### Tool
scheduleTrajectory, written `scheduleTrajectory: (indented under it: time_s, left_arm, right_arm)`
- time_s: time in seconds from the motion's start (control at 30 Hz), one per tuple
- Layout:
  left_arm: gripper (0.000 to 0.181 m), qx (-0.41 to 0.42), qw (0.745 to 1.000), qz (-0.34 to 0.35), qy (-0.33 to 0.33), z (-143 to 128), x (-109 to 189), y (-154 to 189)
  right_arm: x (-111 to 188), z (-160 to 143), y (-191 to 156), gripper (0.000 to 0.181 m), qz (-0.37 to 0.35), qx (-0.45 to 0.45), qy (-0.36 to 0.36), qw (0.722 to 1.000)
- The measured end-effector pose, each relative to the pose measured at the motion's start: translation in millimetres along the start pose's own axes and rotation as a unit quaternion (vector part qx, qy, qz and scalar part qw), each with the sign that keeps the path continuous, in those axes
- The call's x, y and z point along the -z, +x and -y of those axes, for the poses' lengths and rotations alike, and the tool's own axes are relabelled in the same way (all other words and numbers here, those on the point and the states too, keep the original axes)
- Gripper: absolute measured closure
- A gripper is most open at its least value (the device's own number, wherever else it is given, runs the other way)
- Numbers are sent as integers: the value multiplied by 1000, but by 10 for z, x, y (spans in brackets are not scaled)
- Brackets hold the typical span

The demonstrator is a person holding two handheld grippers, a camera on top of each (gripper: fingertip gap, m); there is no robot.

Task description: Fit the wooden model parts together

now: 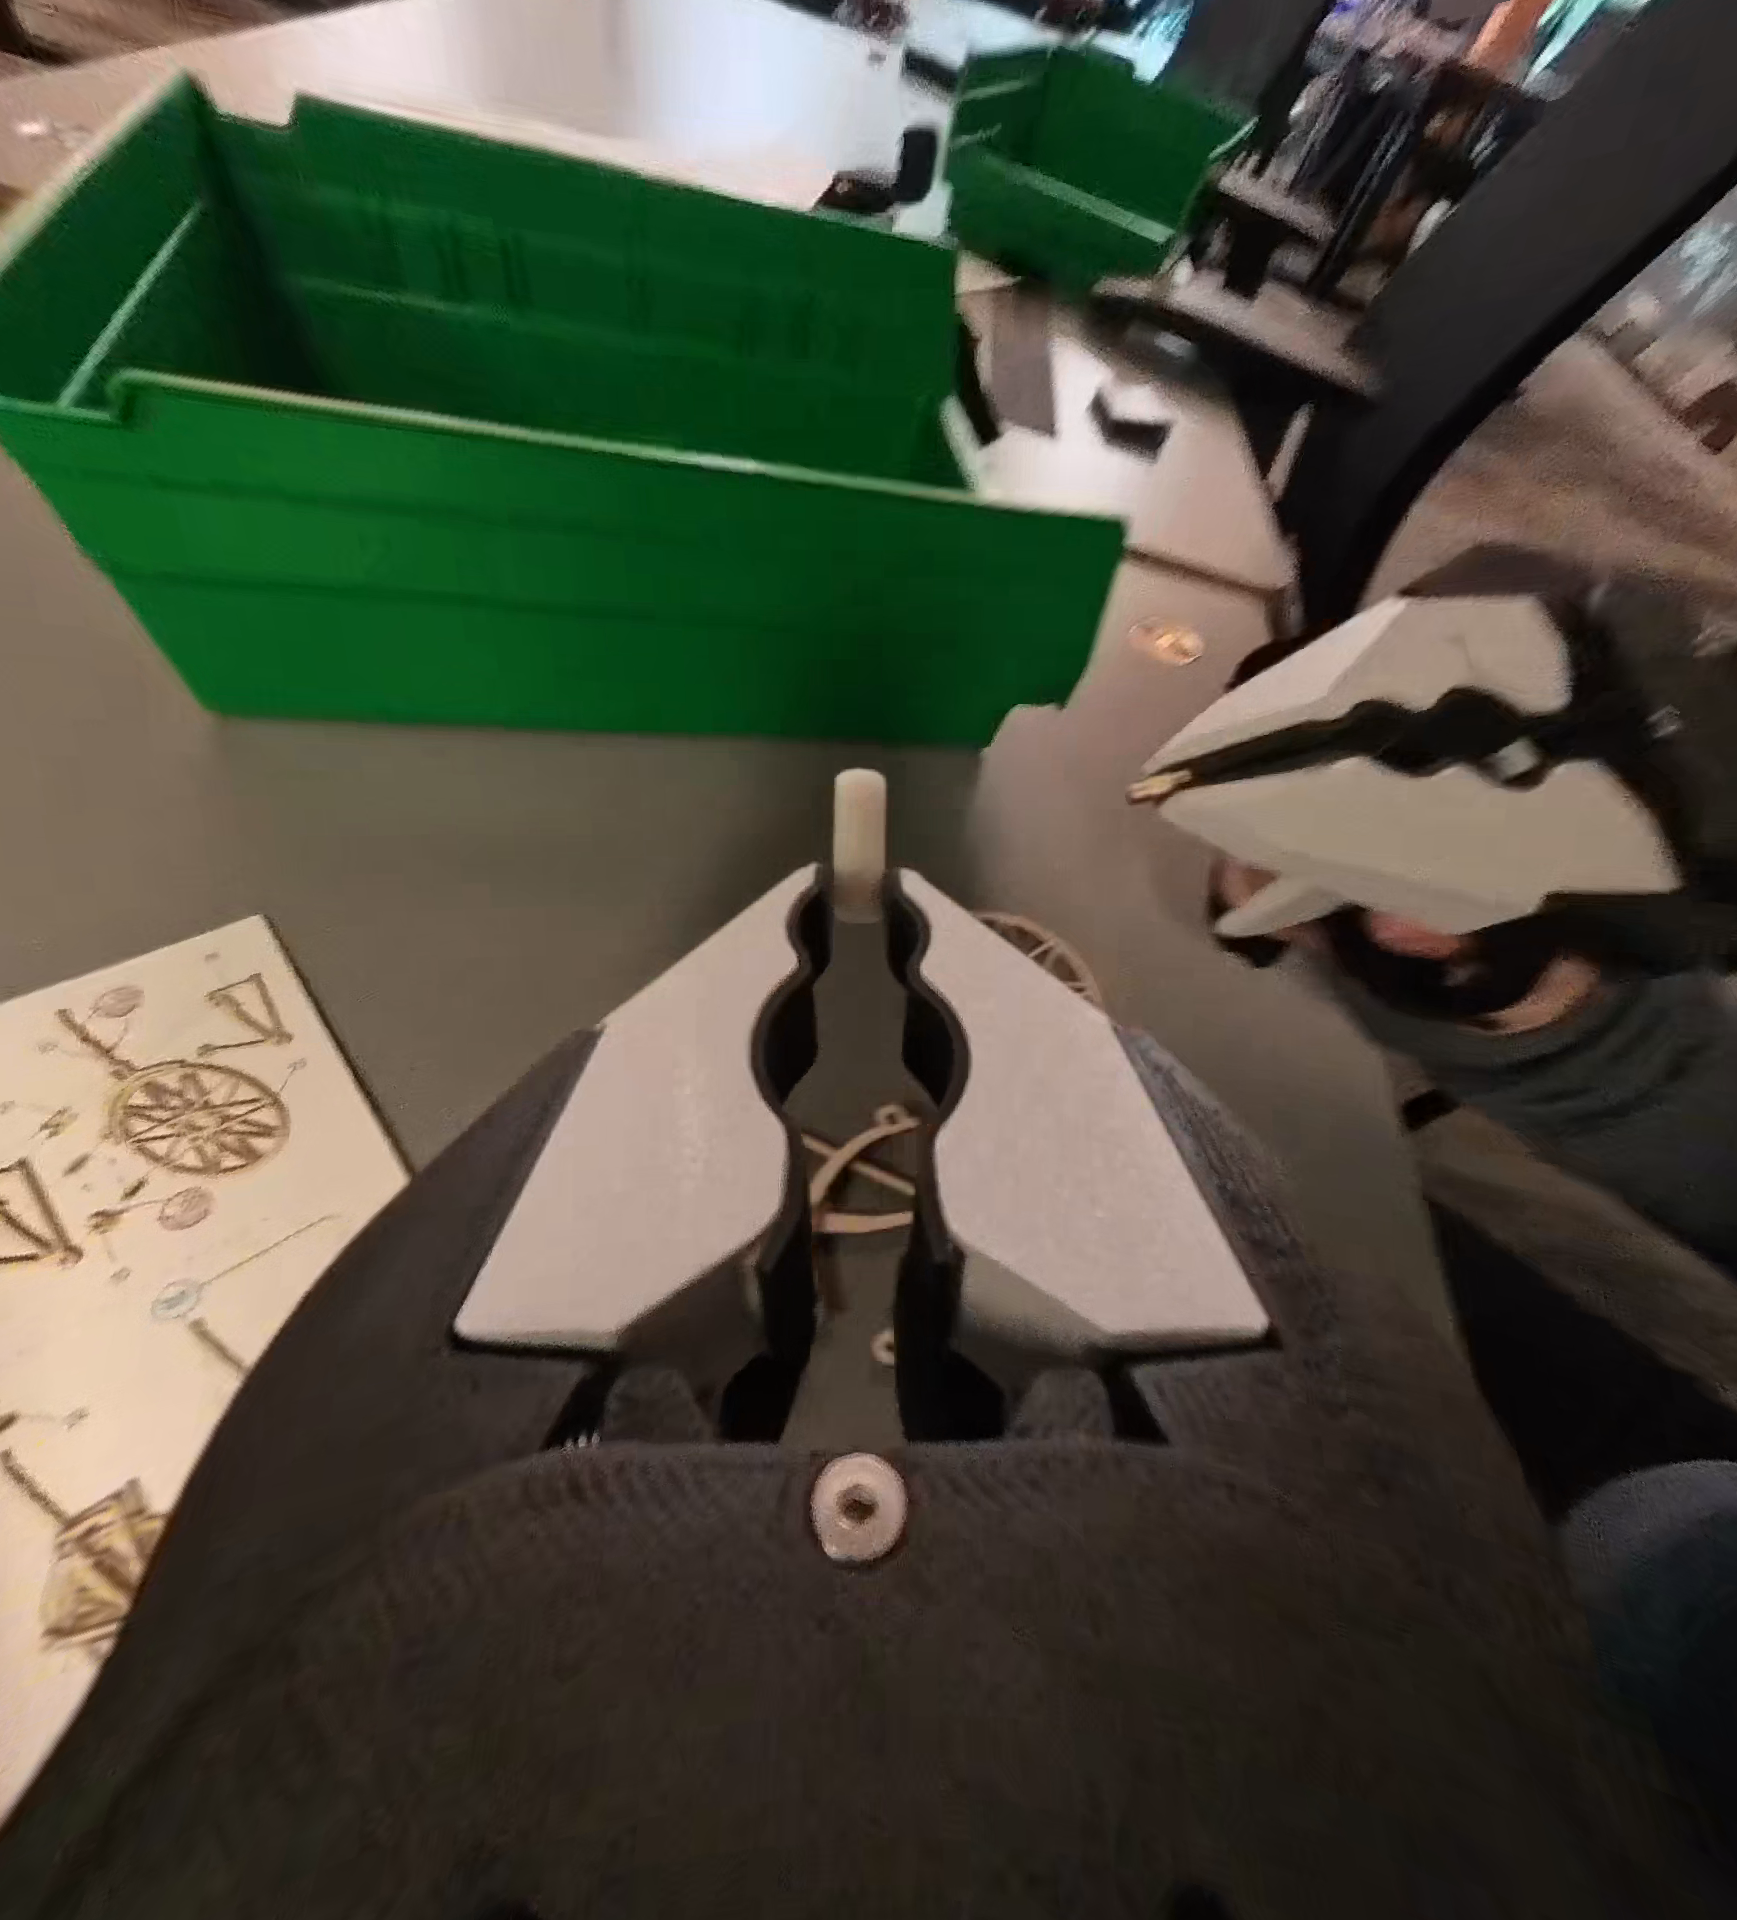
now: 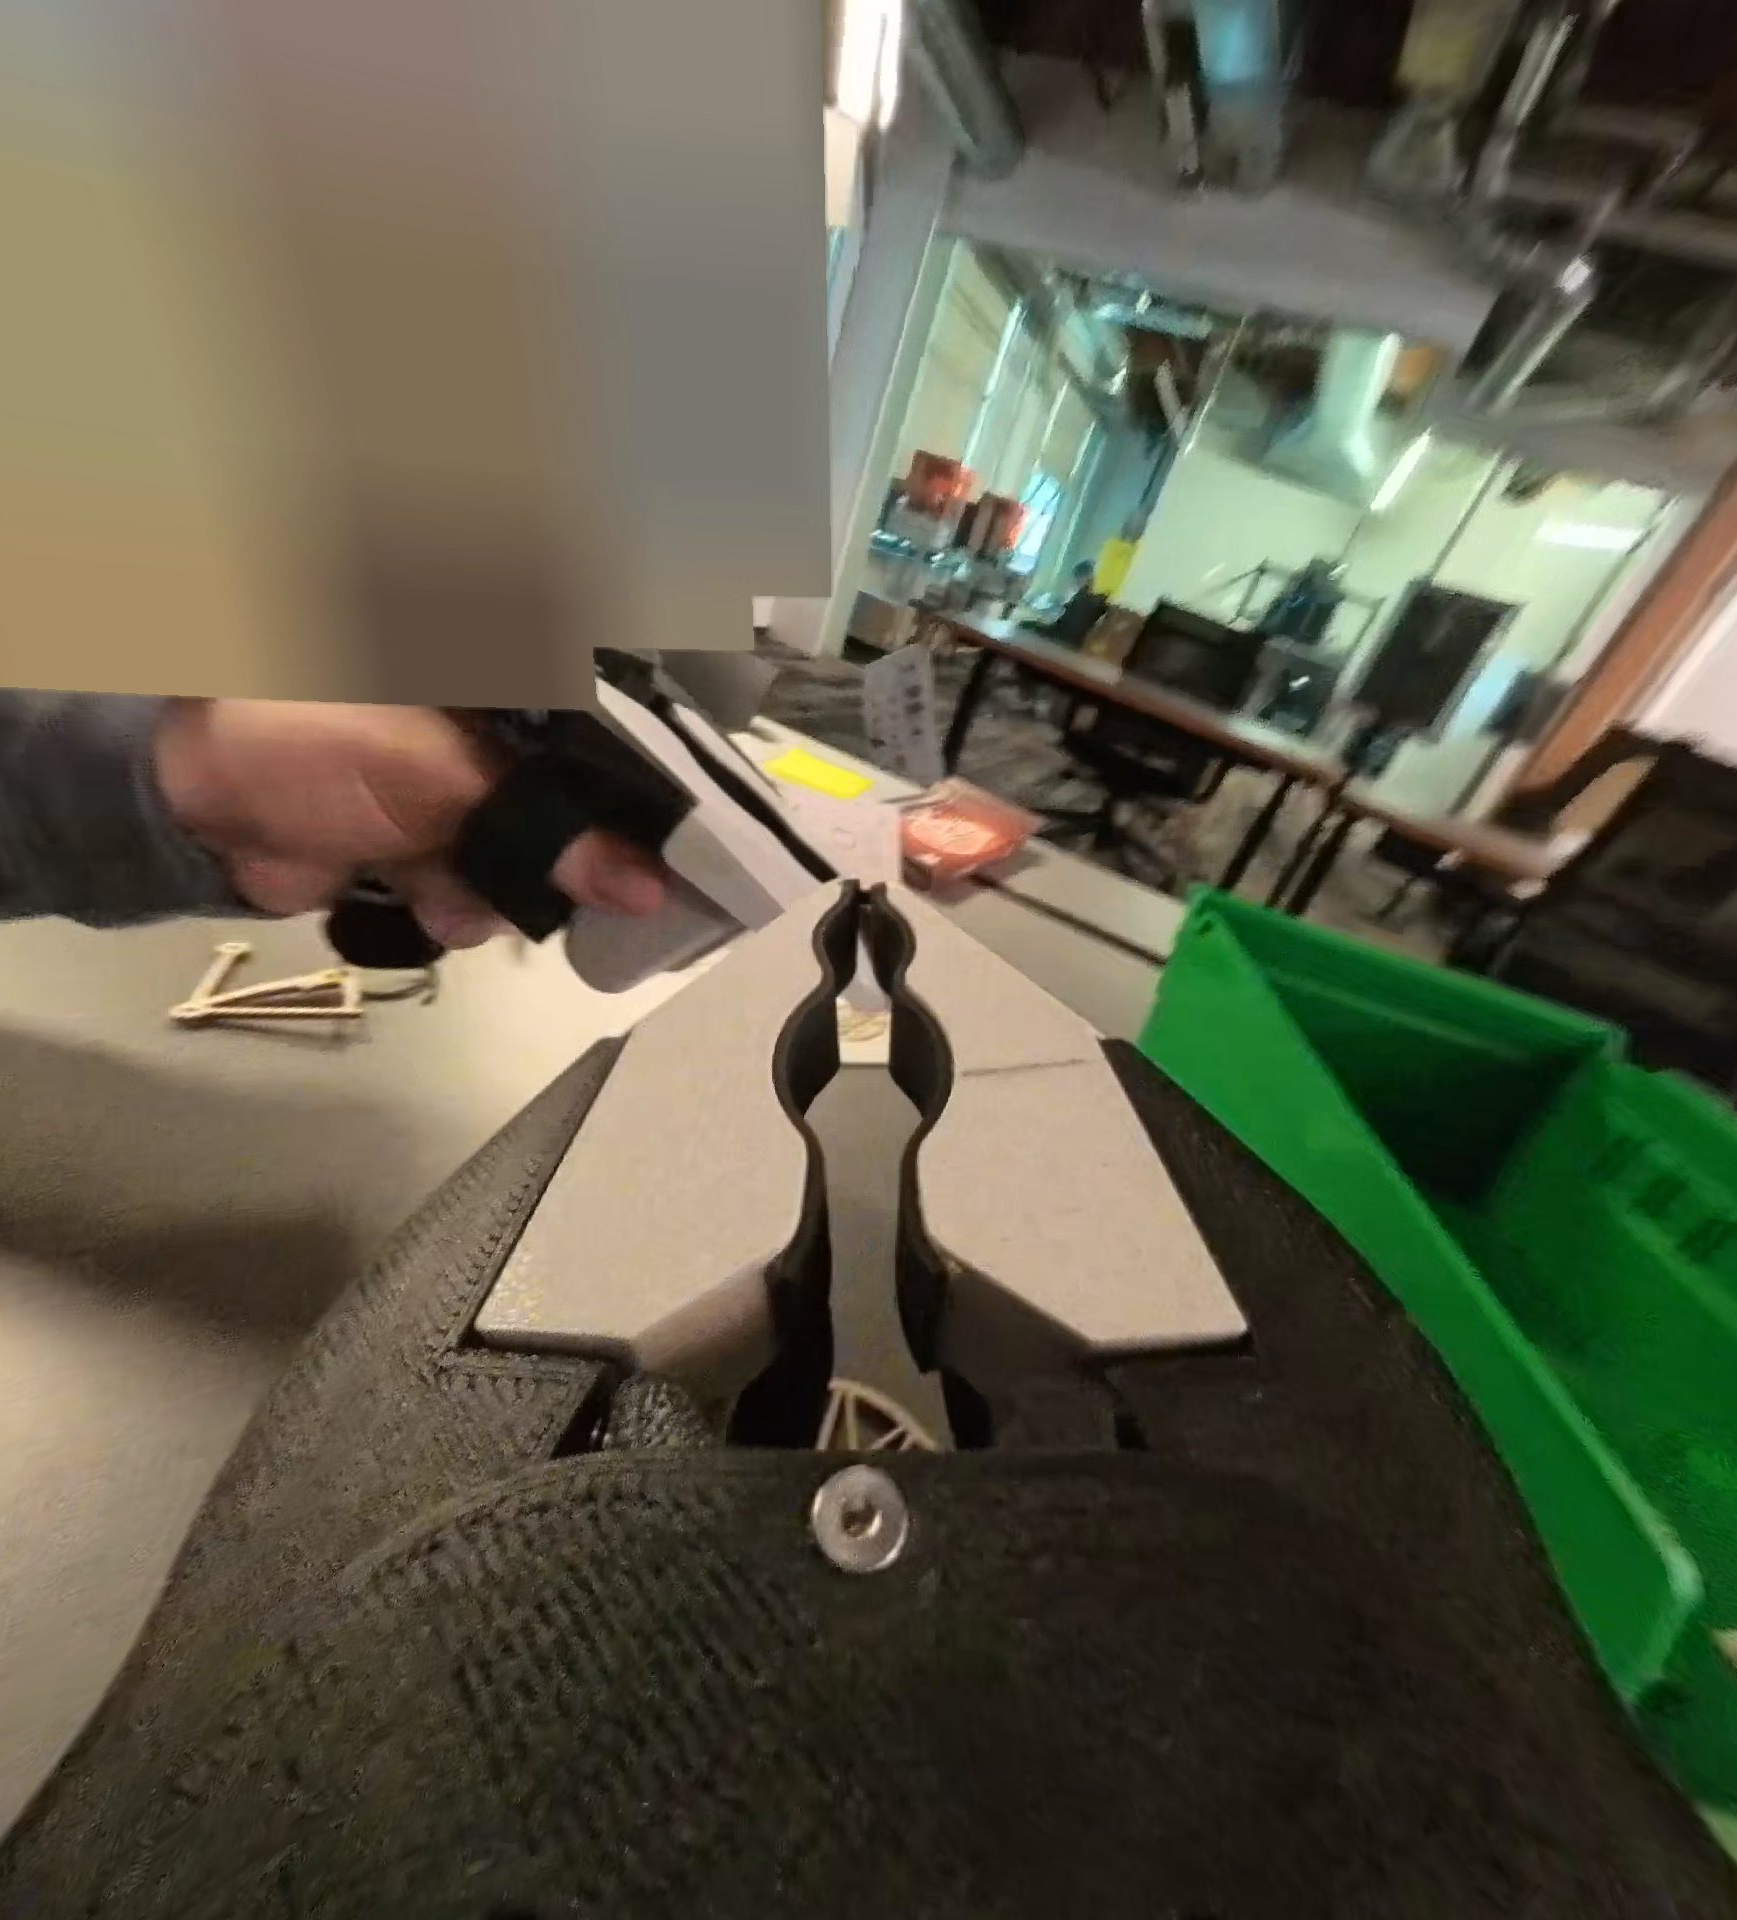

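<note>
Pale wooden short peg (image 1: pixel 859 847) stands upright, pinched at its lower end by the left gripper (image 1: pixel 859 904) above the grey table (image 1: pixel 428 831), near the green plastic bin (image 1: pixel 531 582), while only the right wrist view shows the right gripper (image 2: pixel 862 902) pinched on something tiny, and a triangular wooden frame (image 2: pixel 272 1000).

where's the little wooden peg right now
In the left wrist view, the wooden peg sticks up from the left gripper tips, before the green bin.
</note>
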State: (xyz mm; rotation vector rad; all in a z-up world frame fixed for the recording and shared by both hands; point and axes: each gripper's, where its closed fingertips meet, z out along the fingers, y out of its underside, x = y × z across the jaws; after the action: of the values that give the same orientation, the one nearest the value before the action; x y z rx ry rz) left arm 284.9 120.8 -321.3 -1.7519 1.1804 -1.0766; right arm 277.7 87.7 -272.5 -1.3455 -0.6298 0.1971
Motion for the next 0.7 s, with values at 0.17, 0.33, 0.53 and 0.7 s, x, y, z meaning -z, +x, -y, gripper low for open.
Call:
scheduleTrajectory:
  time_s: [0.17, 0.33, 0.53, 0.7]
  left_arm:
    - [172, 10, 999, -28, 41, 170, 126, 150]
    - [172, 5, 998, -37, 56, 235, 191, 234]
    - [173, -4, 998, -35, 59, 275, 232, 240]
    - [172, -10, 998, -33, 59, 287, 248, 245]
  right_arm:
    - [-61, -8, 44, 181, -38, 48, -29, 998]
    - [-95, 9, 84, 181, -62, 86, -44, 993]
    - [-127, 3, 70, 181, -63, 102, -53, 991]
    - [-123, 28, 83, 181, -73, 106, -48, 991]
